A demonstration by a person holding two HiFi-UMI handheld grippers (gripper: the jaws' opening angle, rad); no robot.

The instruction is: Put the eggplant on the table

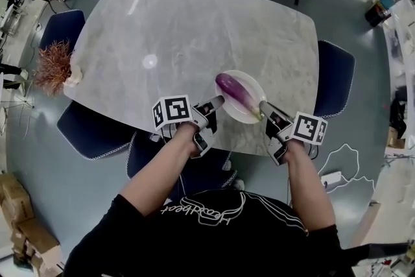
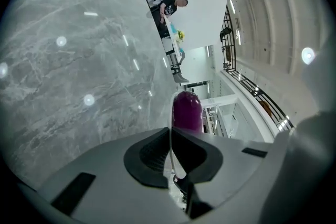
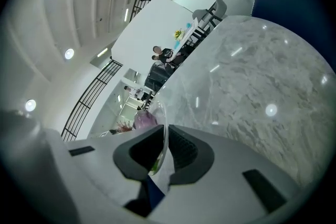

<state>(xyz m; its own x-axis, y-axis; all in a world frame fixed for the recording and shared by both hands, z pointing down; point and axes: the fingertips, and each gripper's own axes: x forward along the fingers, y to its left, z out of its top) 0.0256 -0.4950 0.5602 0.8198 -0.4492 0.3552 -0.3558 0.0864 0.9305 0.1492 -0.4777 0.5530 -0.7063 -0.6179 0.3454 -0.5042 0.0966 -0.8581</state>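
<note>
Left gripper (image 1: pixel 217 102) is clamped on the near-left rim of a white plate (image 1: pixel 257 86); its own view shows the thin rim pinched edge-on between the jaws. Right gripper (image 1: pixel 264 107) is clenched on the near-right rim in the same way, as its own view shows. Holding both sides probably keeps the plate level, so that what lies in it does not roll off.

The eggplant (image 1: pixel 231 88) lies in the plate, with its dark purple end pointing away to the left and its pale stem end toward the right gripper. The plate is over the near edge of the grey marbled surface (image 1: pixel 194 29), just in front of the person. Whether it rests there or is raised a little, I cannot tell. The eggplant is not yet on the surface itself. I judge that the plate would need tipping, or one gripper freeing to take the eggplant.

Readable writing is scarce. The marker cubes (image 1: pixel 172 110) carry only black-and-white squares, and the white script on the black shirt (image 1: pixel 201 230) is upside down and too loose to read with confidence
</note>
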